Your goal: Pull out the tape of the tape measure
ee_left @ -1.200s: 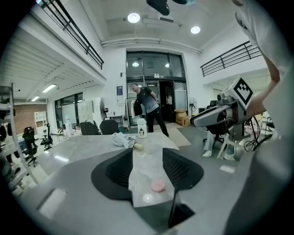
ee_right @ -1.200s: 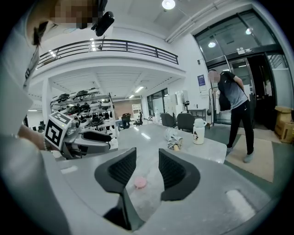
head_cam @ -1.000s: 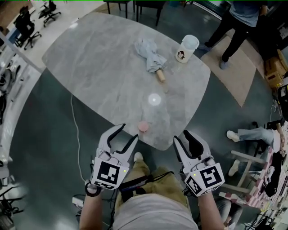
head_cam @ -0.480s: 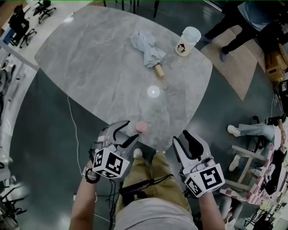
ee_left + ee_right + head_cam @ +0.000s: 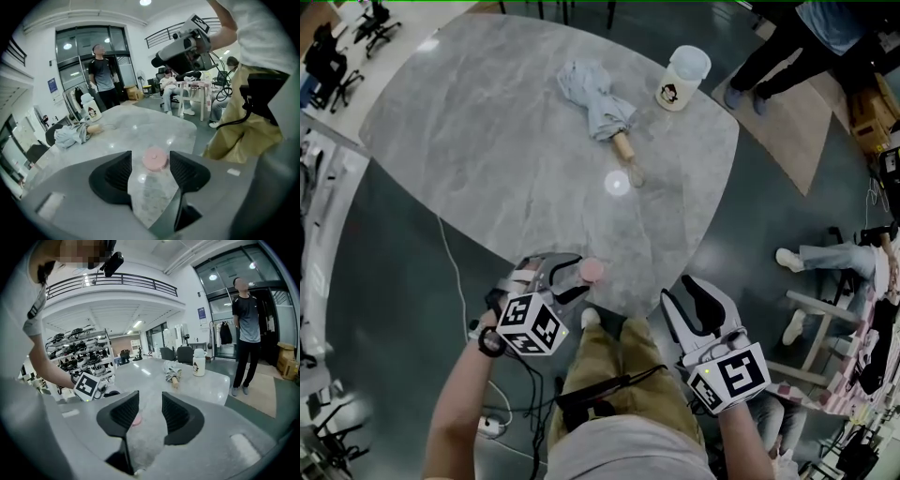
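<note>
The tape measure (image 5: 592,271) is a small round pink disc lying flat close to the table's near edge. My left gripper (image 5: 574,277) points rightwards at it. In the left gripper view the jaws are opening, and the disc (image 5: 154,159) sits just beyond the gap between the fingertips, untouched. My right gripper (image 5: 687,296) hovers off the table's edge to the right, open with nothing in it. In the right gripper view a sliver of pink (image 5: 136,419) shows behind one jaw. No tape is drawn out.
On the grey marble table (image 5: 487,141) a folded grey umbrella (image 5: 595,103) with a wooden handle lies at the far side, beside a white bottle (image 5: 682,80). A person (image 5: 806,37) stands beyond the table. A white cable (image 5: 455,272) runs over the floor at left.
My left gripper has moved forward and swung right, so its jaws now face the pink tape measure. They stand wider apart than before. My right gripper has stayed where it was.
</note>
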A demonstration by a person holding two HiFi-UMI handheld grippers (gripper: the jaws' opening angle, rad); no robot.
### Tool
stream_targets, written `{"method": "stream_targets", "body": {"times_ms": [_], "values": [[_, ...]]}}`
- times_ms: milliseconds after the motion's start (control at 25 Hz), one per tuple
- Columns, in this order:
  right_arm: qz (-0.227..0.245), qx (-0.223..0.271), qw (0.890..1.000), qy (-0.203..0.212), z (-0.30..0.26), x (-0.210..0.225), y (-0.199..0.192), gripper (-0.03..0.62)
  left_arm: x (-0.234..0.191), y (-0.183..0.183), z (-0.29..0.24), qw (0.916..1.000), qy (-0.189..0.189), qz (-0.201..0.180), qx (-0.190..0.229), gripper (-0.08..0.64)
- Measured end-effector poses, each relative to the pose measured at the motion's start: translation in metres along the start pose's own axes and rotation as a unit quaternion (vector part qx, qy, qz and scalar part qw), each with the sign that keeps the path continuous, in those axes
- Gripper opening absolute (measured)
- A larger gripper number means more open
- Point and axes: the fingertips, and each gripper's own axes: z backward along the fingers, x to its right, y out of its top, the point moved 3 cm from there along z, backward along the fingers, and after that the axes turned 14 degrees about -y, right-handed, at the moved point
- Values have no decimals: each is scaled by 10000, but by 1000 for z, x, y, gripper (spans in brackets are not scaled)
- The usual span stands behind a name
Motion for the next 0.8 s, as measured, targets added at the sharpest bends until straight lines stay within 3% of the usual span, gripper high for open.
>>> {"method": "stream_targets", "body": {"times_ms": [360,800], "values": [[-77,-90,9997,-206,-5,5,-6,149,-4,-11,-20,9980,-620,-44,-120,295],[-135,-183,9994,-258,-6,9,-12,149,-12,-6,-36,9935,-1127,11,-148,275]]}}
